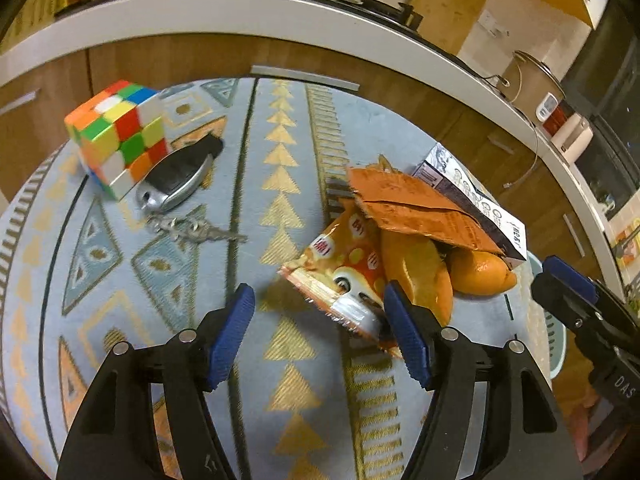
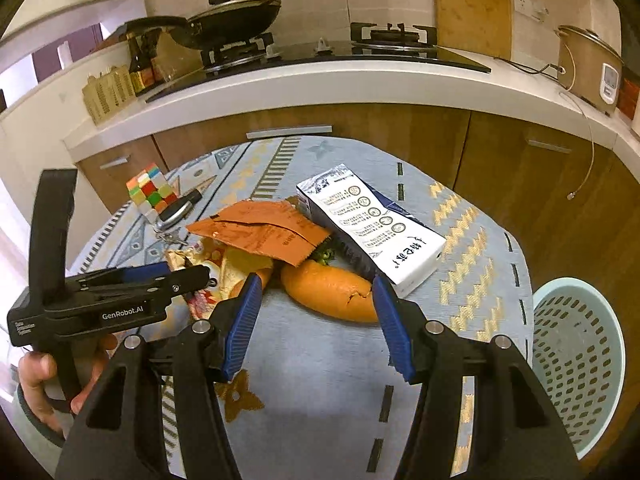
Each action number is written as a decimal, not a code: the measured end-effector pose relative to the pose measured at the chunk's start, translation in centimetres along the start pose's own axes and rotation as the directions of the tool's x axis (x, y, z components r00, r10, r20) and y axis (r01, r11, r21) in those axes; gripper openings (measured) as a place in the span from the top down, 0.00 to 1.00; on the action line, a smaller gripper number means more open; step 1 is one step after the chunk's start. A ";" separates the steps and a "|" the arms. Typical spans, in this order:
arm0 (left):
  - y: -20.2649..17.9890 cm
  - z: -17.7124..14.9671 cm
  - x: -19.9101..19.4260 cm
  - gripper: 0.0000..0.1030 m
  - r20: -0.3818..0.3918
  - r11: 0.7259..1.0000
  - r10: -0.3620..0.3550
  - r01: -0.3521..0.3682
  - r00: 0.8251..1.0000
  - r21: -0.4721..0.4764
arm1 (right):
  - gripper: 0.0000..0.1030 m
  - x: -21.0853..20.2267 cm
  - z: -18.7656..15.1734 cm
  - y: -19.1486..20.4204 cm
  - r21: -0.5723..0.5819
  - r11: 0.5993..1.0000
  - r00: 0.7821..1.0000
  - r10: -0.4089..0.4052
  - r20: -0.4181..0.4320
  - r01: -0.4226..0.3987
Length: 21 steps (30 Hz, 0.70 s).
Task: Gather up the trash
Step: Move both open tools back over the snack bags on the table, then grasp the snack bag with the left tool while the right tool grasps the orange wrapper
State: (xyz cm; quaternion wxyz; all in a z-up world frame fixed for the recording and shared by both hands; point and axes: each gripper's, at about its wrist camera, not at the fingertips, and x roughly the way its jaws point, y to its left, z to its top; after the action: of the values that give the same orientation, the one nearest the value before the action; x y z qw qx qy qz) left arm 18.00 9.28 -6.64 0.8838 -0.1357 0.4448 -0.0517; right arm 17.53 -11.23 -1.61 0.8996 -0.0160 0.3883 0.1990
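The left hand-held gripper point(image 1: 318, 316) hangs open over the patterned surface point(image 1: 280, 420), nothing between its blue pads; its right pad sits just beside the torn end of the snack wrapper point(image 1: 340, 276). The right hand-held gripper point(image 2: 316, 308) is open too, its jaws framing the peel point(image 2: 332, 292) without touching it.

The trash lies in one heap at the middle of the surface — wrapper, peel, a torn orange packet point(image 2: 260, 228) laid across them, and a carton point(image 2: 372, 228) leaning on the pile. The basket point(image 2: 576, 360) stands off the edge on the right, near the carton.

The step in hand looks like the approach: neither tool holds anything yet, and no trash shows in the basket. The next move probably calls for each tool to come lower and close on its nearest piece, wrapper on the left and peel on the right, then carry it across to the basket. The cube point(image 1: 116, 136) and the keys point(image 1: 176, 180) sit apart at the far left and are likely no trash.

Much of the peel hides under the packet — whether it is one piece or two cannot be told. A bit of green under the packet is too small to name. The basket's bottom is hidden.
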 end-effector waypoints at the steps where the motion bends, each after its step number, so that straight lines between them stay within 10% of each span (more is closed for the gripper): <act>1: -0.4 0.0 0.2 0.39 0.000 1.000 0.012 -0.012 1.000 0.019 | 0.48 0.2 -0.1 0.0 0.001 1.000 1.000 -0.003 -0.004 0.003; 6: -1.4 -0.1 0.8 0.49 0.013 0.997 0.045 -0.045 0.999 0.069 | 0.48 1.2 -0.3 -0.3 0.006 1.000 1.000 -0.006 -0.019 0.006; 11: -1.8 -0.1 0.9 0.82 0.011 0.995 0.059 -0.060 0.998 0.082 | 0.48 1.4 -0.1 0.1 -0.005 1.000 1.000 -0.001 -0.020 0.001; 21: 0.7 -0.9 -2.1 0.92 0.047 0.997 0.071 -0.073 0.996 0.041 | 0.48 2.9 2.5 3.4 -0.069 0.996 0.998 0.052 -0.035 -0.054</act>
State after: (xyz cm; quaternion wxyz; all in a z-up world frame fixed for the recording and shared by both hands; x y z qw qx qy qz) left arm 16.01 10.18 -5.70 0.8977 -0.1022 0.4279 -0.0262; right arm 19.77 -6.66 -1.47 0.8864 -0.0406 0.3962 0.2361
